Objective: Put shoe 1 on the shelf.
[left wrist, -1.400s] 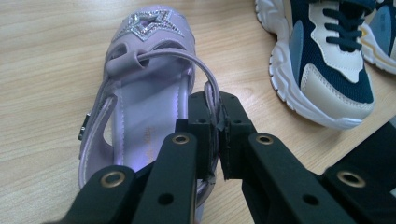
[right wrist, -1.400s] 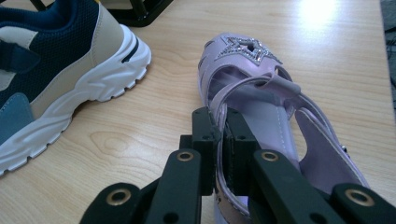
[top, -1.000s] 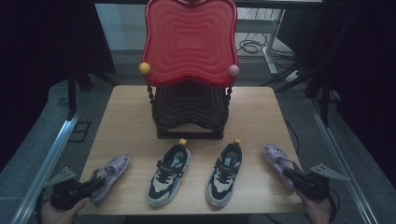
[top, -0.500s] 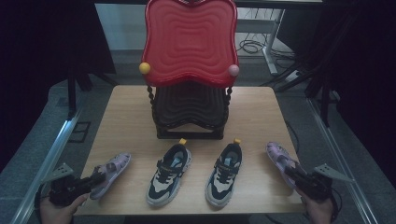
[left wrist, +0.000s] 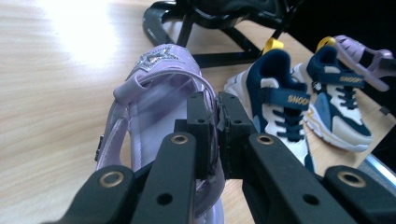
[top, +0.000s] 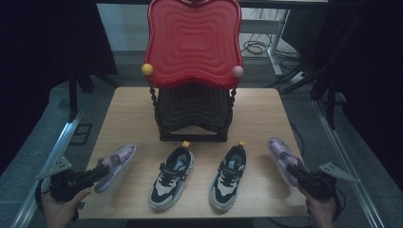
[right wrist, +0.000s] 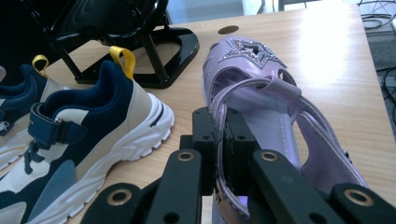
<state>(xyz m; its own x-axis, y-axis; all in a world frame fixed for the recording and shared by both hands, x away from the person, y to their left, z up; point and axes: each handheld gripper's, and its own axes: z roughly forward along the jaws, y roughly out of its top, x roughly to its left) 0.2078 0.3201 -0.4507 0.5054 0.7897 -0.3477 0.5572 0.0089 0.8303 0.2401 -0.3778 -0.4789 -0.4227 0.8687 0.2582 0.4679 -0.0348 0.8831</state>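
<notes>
Two lilac sandals lie at the table's front corners. The left sandal point(top: 115, 164) point(left wrist: 154, 93) has its heel strap pinched in my left gripper point(top: 97, 173) point(left wrist: 215, 119), which is shut on it. My right gripper point(top: 297, 170) point(right wrist: 218, 135) is shut on the heel strap of the right sandal point(top: 280, 154) point(right wrist: 261, 93). Between the sandals stand two navy-and-white sneakers, one on the left point(top: 172, 176) point(left wrist: 280, 100) and one on the right point(top: 228, 176) point(right wrist: 84, 126), toes toward the front edge.
A black rack point(top: 192, 116) with a tall red wavy panel point(top: 192, 42) stands at the middle back of the wooden table point(top: 266, 109). Yellow point(top: 147, 69) and pink point(top: 237, 71) balls sit at the panel's lower corners. Floor cables point(top: 256, 46) lie beyond.
Both sandals have shifted a little outward and toward the front edge with the grippers holding them. The sneakers and the rack have not moved.
</notes>
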